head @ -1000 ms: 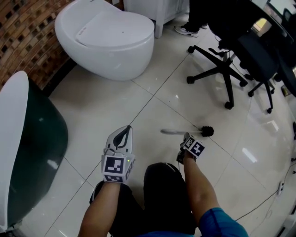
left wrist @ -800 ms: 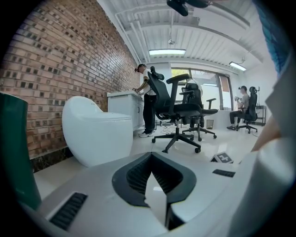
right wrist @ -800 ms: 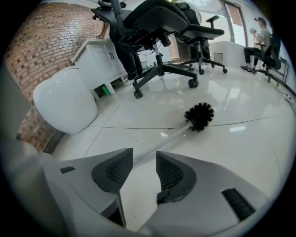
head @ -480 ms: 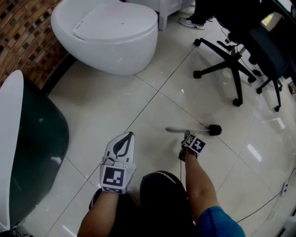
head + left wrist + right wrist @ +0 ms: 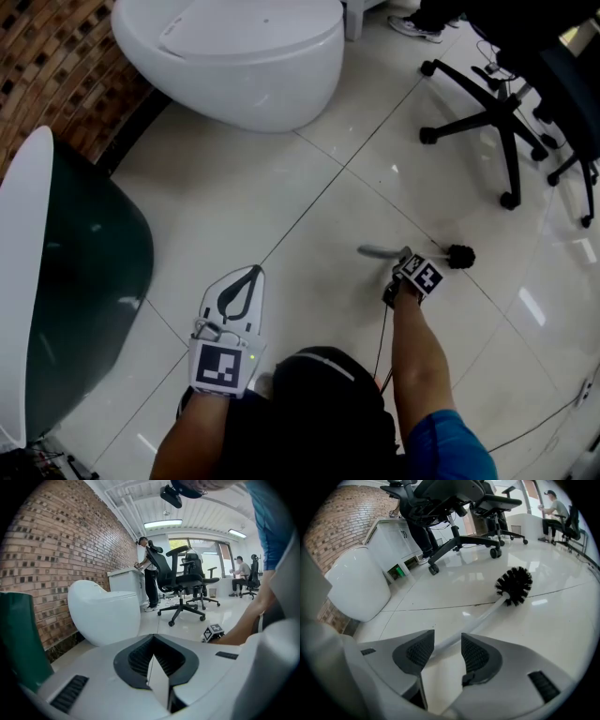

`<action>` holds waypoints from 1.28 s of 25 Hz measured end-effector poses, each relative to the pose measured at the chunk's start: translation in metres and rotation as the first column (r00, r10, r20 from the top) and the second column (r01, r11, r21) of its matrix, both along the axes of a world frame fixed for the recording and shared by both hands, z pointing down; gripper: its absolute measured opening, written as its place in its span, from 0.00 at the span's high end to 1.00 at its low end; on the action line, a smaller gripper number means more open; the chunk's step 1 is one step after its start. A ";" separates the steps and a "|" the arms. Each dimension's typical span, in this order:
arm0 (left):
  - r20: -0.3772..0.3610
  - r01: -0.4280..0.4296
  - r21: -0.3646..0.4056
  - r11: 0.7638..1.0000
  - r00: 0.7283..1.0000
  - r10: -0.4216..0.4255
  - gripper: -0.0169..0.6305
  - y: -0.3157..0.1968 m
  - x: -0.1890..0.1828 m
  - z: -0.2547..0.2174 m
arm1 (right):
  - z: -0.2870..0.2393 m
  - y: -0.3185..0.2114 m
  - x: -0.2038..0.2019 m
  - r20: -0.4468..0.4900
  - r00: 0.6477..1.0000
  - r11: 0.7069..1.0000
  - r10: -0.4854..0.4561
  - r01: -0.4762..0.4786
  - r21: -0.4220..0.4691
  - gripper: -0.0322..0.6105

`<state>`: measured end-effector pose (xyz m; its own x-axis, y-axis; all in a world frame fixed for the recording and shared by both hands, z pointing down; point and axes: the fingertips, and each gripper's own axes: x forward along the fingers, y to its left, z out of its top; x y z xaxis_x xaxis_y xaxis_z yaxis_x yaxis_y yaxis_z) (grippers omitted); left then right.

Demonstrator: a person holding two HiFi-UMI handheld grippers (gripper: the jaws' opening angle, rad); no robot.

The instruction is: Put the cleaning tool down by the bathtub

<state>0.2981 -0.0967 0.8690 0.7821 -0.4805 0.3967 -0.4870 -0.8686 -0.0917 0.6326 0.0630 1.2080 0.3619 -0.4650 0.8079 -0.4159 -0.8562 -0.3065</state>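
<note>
The cleaning tool is a toilet brush with a black bristle head point(image 5: 460, 255) point(image 5: 514, 584) and a pale handle point(image 5: 378, 251) point(image 5: 480, 618), lying on the glossy white floor tiles. My right gripper point(image 5: 405, 265) point(image 5: 443, 651) is low over the handle's near end. Its jaws have just been opening; the handle runs between the dark pads point(image 5: 476, 654), which do not press on it. My left gripper point(image 5: 246, 275) point(image 5: 152, 656) hovers to the left, shut and empty. A white-rimmed dark green tub point(image 5: 37, 281) stands at the far left.
A white egg-shaped fixture point(image 5: 244, 56) point(image 5: 103, 613) stands against the brick wall point(image 5: 47, 66). Black office chairs point(image 5: 497, 122) point(image 5: 454, 508) are on wheeled bases at the upper right. A thin cable point(image 5: 525, 427) runs over the floor at the lower right. People stand and sit far behind.
The right gripper has sunk toward the floor with the brush and now sits further right in the head view. The left gripper has shifted slightly toward the lower left.
</note>
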 end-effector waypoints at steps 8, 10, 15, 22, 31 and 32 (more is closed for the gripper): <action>0.061 0.036 0.016 0.999 0.997 -0.037 0.98 -0.005 -0.032 0.000 | 0.014 0.002 0.014 -0.018 0.998 0.995 0.065 -0.066 -0.071 0.65; 0.068 0.019 0.016 1.000 0.997 -0.020 0.98 -0.001 -0.029 0.003 | 0.015 -0.005 0.016 -0.032 0.999 0.995 0.038 -0.041 -0.089 0.65; 0.063 0.014 -0.012 1.000 0.998 -0.013 0.98 -0.003 -0.022 0.011 | 0.020 -0.005 0.017 0.049 0.998 0.986 0.047 -0.039 -0.160 0.64; -0.024 0.045 -0.061 0.997 0.999 -0.046 0.98 -0.018 -0.016 -0.005 | 0.000 0.021 0.033 0.065 0.959 0.957 0.276 -0.268 -0.115 0.57; 0.004 0.028 -0.062 0.998 1.000 -0.028 0.98 -0.011 -0.010 0.001 | 0.018 0.046 0.011 0.044 0.969 0.904 0.241 -0.208 -0.375 0.51; 0.003 0.028 -0.064 0.998 1.000 -0.028 0.98 -0.011 -0.009 0.001 | 0.021 0.050 0.009 0.046 0.971 0.902 0.233 -0.198 -0.384 0.51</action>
<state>0.2886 -0.1080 0.8705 0.7678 -0.4759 0.4290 -0.5114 -0.8586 -0.0372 0.6415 0.1133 1.2294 0.3375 -0.0415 0.9404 -0.1945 -0.9805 0.0265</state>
